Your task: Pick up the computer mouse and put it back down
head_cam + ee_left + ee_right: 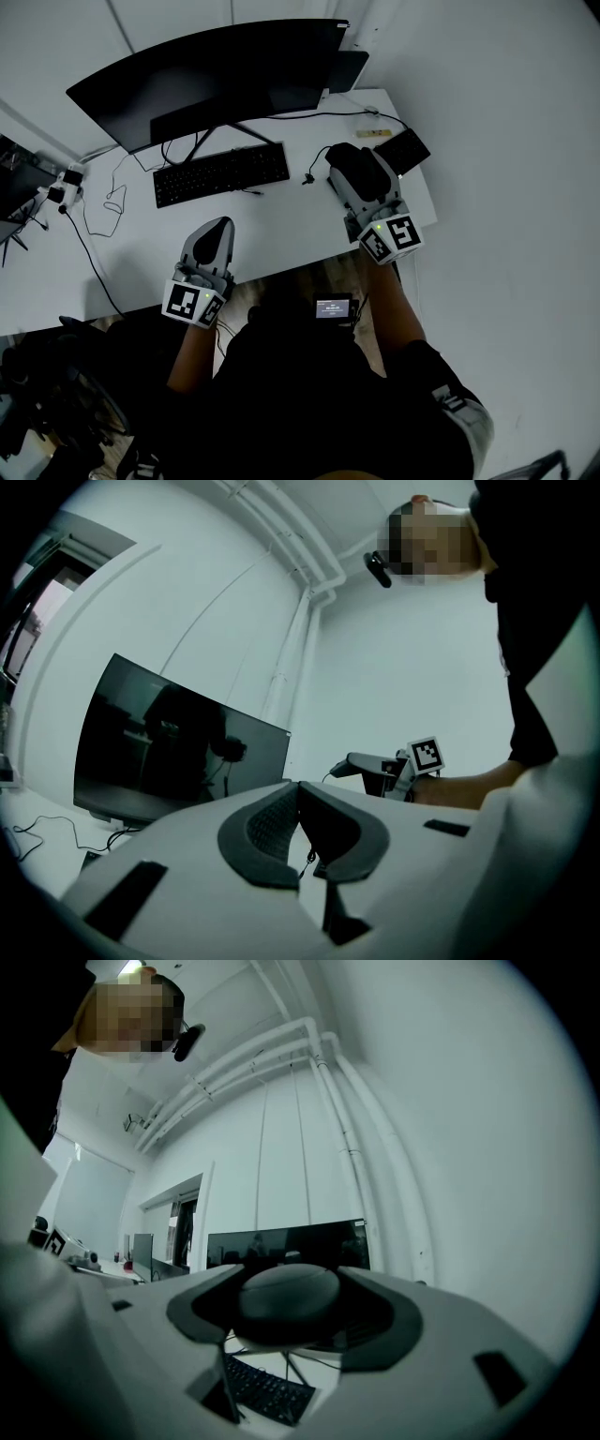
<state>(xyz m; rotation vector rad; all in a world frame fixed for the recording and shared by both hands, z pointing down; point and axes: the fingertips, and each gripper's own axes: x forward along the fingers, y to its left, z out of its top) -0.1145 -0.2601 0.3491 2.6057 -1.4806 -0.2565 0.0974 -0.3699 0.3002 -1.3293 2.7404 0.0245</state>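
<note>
- The right gripper (292,1327) pinches the mouse (289,1293) between its jaws, seemingly clear of the desk (281,230), near its right end.
- The left gripper (300,834) is pressed together and empty.
- The lift looks done. Next, lower the mouse level onto the desk, then let go.

You're standing at an office workstation. Before you a white counter (281,230) carries a wide curved monitor (206,75) on its stand and a black keyboard (221,174) just in front of it. There is a computer mouse (349,161) off to the right, and black cables (94,220) trail over the left side. Plain white walls close the spot in, and pale pipes (342,1119) climb one of them. What look like more screens (141,1251) stand further back in the right gripper view
</note>
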